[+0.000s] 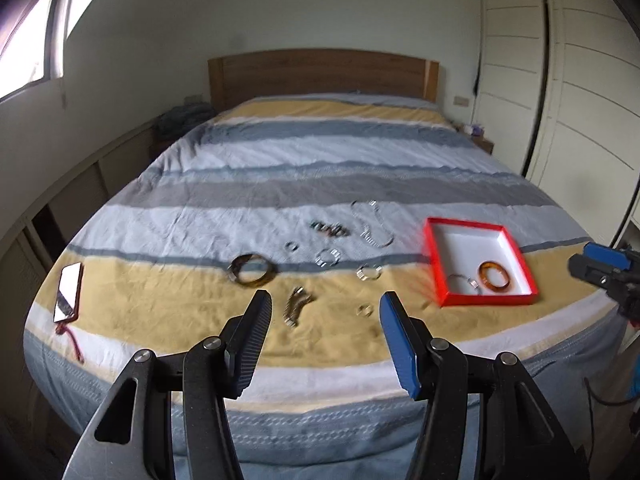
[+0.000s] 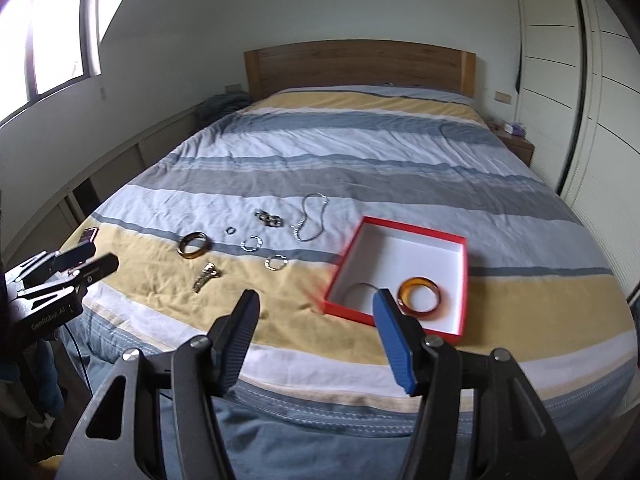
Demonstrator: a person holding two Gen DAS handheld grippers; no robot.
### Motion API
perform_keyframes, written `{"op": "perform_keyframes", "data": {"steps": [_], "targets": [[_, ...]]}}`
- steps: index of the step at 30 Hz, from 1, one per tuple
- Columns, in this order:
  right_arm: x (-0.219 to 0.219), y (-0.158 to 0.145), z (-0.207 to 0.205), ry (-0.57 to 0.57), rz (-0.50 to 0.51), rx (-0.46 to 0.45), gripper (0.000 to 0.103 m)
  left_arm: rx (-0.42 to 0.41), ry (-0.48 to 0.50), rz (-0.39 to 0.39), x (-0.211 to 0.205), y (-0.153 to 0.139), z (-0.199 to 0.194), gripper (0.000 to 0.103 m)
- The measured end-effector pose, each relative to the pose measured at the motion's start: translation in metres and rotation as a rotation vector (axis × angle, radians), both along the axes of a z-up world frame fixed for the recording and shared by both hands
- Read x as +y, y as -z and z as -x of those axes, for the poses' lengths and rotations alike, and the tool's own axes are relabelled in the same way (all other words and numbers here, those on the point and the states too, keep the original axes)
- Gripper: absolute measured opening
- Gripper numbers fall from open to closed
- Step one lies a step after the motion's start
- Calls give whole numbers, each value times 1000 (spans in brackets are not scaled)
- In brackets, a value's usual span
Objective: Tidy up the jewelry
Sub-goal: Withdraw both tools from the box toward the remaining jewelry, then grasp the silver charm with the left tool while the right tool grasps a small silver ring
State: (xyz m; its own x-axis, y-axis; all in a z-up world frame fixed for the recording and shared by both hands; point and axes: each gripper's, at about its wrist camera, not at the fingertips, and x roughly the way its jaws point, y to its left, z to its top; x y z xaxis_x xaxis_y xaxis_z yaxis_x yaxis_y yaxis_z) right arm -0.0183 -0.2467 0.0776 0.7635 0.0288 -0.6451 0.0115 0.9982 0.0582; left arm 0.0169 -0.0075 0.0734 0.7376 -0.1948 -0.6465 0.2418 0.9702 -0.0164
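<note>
Jewelry lies on the striped bed: a dark brown bangle (image 1: 252, 271) (image 2: 195, 244), a gold watch (image 1: 295, 306) (image 2: 206, 277), silver rings and bracelets (image 1: 328, 257) (image 2: 276, 262), a dark chain piece (image 1: 330, 229) and a silver necklace (image 1: 372, 224) (image 2: 312, 216). A red box (image 1: 434, 268) (image 2: 464, 280) holds an amber bangle (image 1: 495, 277) (image 2: 419, 295) and a thin silver bracelet (image 1: 464, 283). My left gripper (image 1: 325, 304) is open and empty above the bed's near edge, by the watch. My right gripper (image 2: 316, 300) is open and empty, just left of the box.
A phone (image 1: 69, 292) with a red cord lies at the bed's left edge. The wooden headboard (image 1: 320, 72) is at the far end. Wardrobe doors (image 1: 580, 80) stand on the right, low cabinets along the left wall.
</note>
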Motion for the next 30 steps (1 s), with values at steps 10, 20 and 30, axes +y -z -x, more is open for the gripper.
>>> {"op": "perform_keyframes", "data": {"steps": [10,20,30], "targets": [[20,31,-33,-80,-33,67,56,104,-181,-4,74,31,-21,63],[48,85,-89,-188,-45,198,54,246,-107,-12,52,91,-71,60],[64,141,-157,-252,-83,317,45,346,-4,0,18,138,-142,57]]}}
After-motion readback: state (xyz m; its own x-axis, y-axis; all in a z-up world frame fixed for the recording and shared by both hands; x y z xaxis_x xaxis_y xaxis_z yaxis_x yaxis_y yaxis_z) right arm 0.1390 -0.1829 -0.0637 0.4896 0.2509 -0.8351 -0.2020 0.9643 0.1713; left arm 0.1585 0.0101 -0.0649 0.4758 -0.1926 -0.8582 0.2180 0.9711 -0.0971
